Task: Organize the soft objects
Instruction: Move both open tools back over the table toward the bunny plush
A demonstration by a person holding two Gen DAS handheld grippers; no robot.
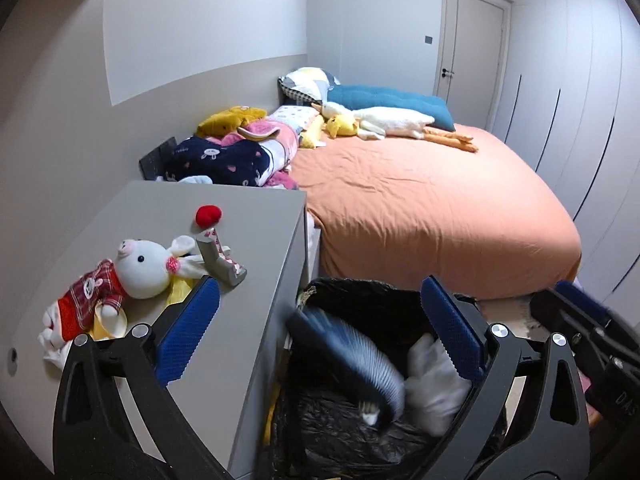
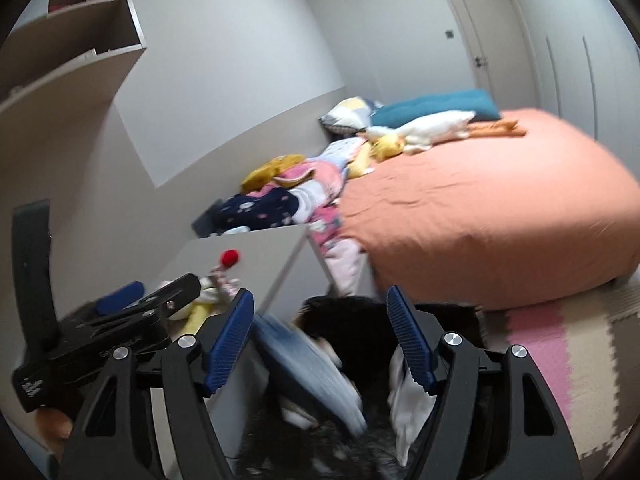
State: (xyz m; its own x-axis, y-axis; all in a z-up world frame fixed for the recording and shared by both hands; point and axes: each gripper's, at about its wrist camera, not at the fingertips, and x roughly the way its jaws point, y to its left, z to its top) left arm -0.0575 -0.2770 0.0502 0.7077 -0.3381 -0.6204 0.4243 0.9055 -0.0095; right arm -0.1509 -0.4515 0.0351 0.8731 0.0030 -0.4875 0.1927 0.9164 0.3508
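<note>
Beside one orange bed (image 1: 432,204), two spread hand-held grippers (image 1: 320,328) (image 2: 320,340) flank one bin (image 1: 360,296).

Soft, even indoor light fills both views, with faint shadows and no glare. Fisheye bending curves the walls toward dark corners. The right wrist view is motion-blurred throughout.

Blue-grey soft item (image 1: 352,356): blurred, tilted in my black bag-lined bin (image 1: 320,292), possibly striped cloth.
White soft item (image 1: 434,376): crumpled in the bin, just beside it.
Bunny plush (image 1: 132,272): white, red plaid top, lying on the grey cabinet (image 1: 256,216).
</note>
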